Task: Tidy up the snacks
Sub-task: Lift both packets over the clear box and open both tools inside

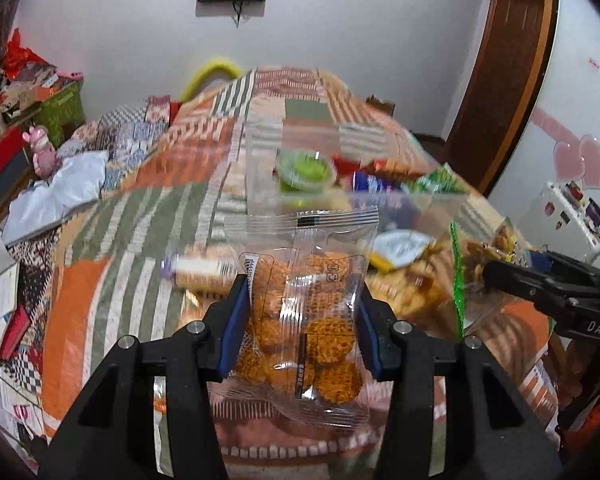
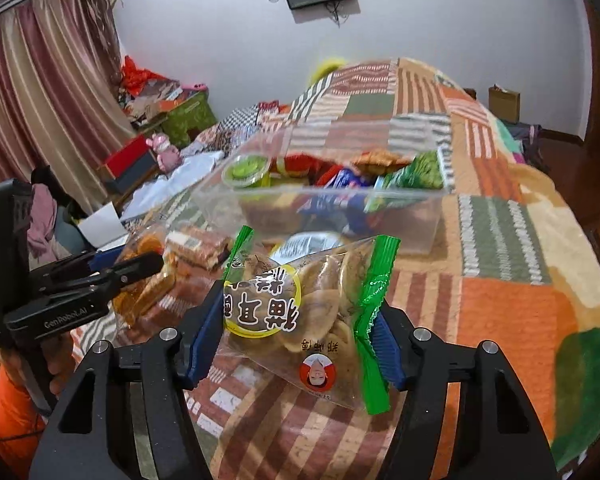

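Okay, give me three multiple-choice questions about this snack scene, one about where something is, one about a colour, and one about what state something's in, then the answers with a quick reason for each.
1. Where is the green jelly cup?
A. In the clear plastic bin
B. On the floor
C. In the left gripper

2. What colour are the sealed side edges of the cracker bag in the right gripper?
A. Red
B. Green
C. Black

3. What is the state of the left gripper?
A. Open and empty
B. Shut on the bag of round orange snacks
C. Shut on a jelly cup

Answers:
1. A, the cup sits at the bin's left end among other packets.
2. B, both side seams are bright green.
3. B, its blue pads press both sides of the clear bag, held above the bedspread.
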Demonstrator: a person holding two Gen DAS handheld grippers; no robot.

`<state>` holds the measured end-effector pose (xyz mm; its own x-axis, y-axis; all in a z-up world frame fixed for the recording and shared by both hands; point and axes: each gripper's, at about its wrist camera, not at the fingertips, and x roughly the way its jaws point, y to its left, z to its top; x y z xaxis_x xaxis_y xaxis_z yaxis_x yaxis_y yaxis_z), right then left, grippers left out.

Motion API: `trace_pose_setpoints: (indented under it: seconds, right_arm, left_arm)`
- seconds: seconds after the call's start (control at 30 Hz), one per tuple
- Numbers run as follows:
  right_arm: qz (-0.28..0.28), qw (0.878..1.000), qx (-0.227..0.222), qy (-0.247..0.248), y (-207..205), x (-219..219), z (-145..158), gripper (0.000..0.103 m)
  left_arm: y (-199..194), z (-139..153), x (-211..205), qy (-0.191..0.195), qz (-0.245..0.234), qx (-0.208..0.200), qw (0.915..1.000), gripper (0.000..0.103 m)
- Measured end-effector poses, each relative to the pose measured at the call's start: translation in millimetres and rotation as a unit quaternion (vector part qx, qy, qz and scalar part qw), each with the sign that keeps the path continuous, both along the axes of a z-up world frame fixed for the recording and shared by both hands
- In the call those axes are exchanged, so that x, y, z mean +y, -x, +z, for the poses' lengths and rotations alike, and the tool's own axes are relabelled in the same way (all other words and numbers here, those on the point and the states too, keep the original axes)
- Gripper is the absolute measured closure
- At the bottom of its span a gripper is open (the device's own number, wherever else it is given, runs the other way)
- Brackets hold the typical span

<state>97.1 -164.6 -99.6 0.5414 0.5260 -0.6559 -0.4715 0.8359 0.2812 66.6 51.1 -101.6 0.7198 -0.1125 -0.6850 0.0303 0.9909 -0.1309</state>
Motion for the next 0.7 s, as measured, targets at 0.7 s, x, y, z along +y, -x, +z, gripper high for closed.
trace_pose_setpoints:
  seconds: [0.7]
  right_arm:
    - [-0.034, 0.998, -0.054, -0.007, -66, 4, 35, 0.041]
  left_arm:
    - [-82, 39, 2, 0.012, 0.009, -0.047, 0.9988, 0.055]
